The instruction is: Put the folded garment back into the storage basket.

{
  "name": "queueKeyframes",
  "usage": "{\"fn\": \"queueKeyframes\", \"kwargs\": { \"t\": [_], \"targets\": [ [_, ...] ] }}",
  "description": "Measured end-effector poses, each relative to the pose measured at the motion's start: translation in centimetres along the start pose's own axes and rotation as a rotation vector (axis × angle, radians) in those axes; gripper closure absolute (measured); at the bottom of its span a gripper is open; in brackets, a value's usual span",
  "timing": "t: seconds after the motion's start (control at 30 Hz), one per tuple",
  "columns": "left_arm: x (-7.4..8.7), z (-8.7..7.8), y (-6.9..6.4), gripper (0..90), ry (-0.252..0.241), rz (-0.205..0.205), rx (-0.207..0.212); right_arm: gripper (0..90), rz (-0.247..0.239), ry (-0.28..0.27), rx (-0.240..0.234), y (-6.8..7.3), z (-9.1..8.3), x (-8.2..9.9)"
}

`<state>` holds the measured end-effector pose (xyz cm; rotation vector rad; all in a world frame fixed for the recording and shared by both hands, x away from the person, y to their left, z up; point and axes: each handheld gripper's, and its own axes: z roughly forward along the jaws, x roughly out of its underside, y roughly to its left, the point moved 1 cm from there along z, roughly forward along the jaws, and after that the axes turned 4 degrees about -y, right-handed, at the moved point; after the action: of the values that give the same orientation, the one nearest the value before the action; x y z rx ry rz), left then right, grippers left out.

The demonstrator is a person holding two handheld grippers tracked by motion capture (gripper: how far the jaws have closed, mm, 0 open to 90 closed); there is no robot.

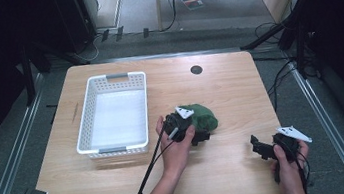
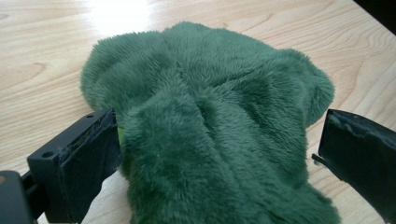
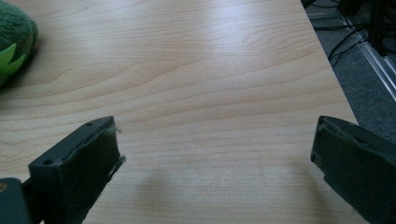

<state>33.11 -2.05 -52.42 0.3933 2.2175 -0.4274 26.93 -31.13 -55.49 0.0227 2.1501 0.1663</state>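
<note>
A dark green plush toy (image 1: 203,115) lies on the wooden table (image 1: 229,84), right of centre. My left gripper (image 1: 198,125) is open around its near end. In the left gripper view the plush (image 2: 210,107) sits between the jaws, the left jaw touching the fur and the right jaw a little apart from it. Near the table's front right corner, my right gripper (image 1: 260,148) stands open just above bare wood, with nothing between its jaws (image 3: 215,154). In the right gripper view, the plush's edge (image 3: 16,32) with a light green bit shows at far left.
A white perforated basket (image 1: 84,131) with nothing in it stands on the left half of the table. A small black round grommet (image 1: 196,69) sits near the back edge. Cables and stand legs lie on the floor to the right (image 1: 300,50).
</note>
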Motion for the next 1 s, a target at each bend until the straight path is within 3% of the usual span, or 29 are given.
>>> {"fn": "queueKeyframes", "kwargs": {
  "t": [0.13, 0.23, 0.4, 0.7, 1.0],
  "targets": [
    [0.3, 0.9, -0.1, 0.0, 0.027, 0.003, -0.023, 1.1, 0.003, 0.002, 0.0, 0.0, 0.0, 0.0],
    [0.6, 1.5, -0.2, 0.0, 0.054, 0.027, -0.047, 1.1, -0.001, 0.003, -0.002, 0.0, 0.0, 0.0],
    [0.9, 2.1, 0.0, 0.0, 0.067, 0.004, -0.053, 1.1, -0.001, 0.0, -0.001, -0.1, 0.0, 0.0],
    [1.2, 2.8, -0.3, 0.0, 0.088, -0.005, -0.074, 1.1, 0.001, -0.001, -0.002, -0.1, 0.0, 0.0],
    [1.4, 2.9, -0.4, 0.4, 0.102, 0.045, -0.089, 1.1, 0.0, 0.0, -0.004, -0.1, 0.0, 0.0]
  ]
}}
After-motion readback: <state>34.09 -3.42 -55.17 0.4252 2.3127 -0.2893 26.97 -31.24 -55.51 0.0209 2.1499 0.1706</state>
